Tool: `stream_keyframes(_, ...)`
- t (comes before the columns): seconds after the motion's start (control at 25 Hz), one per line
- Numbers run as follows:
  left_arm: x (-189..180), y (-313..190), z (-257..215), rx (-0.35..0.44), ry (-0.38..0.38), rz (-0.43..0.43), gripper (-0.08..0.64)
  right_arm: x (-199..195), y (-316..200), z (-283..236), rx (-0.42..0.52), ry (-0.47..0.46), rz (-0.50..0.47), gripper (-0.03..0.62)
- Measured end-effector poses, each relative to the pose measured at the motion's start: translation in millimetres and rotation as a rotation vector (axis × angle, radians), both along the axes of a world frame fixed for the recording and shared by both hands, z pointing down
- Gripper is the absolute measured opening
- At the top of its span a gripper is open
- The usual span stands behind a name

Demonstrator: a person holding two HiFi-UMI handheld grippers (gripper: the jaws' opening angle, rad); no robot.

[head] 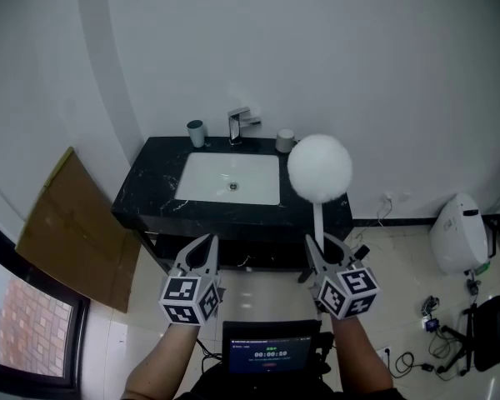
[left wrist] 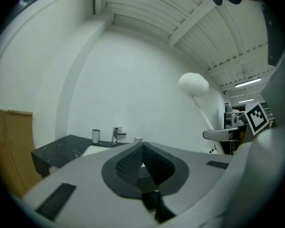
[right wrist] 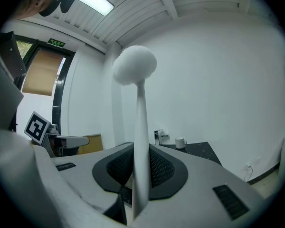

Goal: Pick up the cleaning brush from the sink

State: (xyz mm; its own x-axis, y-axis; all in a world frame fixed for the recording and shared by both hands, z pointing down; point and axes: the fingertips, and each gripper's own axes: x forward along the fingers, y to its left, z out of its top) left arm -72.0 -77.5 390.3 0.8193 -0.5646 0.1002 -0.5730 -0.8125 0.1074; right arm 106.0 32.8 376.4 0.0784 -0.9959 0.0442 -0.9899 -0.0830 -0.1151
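The cleaning brush has a round white fluffy head (head: 319, 167) on a thin white handle (head: 319, 222). It stands upright, clear of the white sink basin (head: 230, 178), with my right gripper (head: 322, 248) shut on the handle's lower end. In the right gripper view the handle (right wrist: 140, 146) rises between the dark pads to the head (right wrist: 134, 64). My left gripper (head: 207, 247) hovers beside it, in front of the counter, shut with nothing in it (left wrist: 142, 145). The brush head (left wrist: 194, 83) shows at the upper right of the left gripper view.
A black stone counter (head: 142, 192) holds the basin, a chrome faucet (head: 238, 125), a grey cup (head: 197, 132) and a white mug (head: 285, 141). Cardboard (head: 73, 223) leans at the left. A white appliance (head: 460, 233) and cables lie on the floor at the right. A small screen (head: 271, 353) sits below my hands.
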Motion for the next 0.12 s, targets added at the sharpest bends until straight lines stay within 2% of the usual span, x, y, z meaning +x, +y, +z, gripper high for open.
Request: stream_keyframes(0.12,0.1,2.3,-1.1,0.0,-0.001,0.002,0.011,-0.1,2.2,-1.4,0.001,-0.001,0.001,0.052)
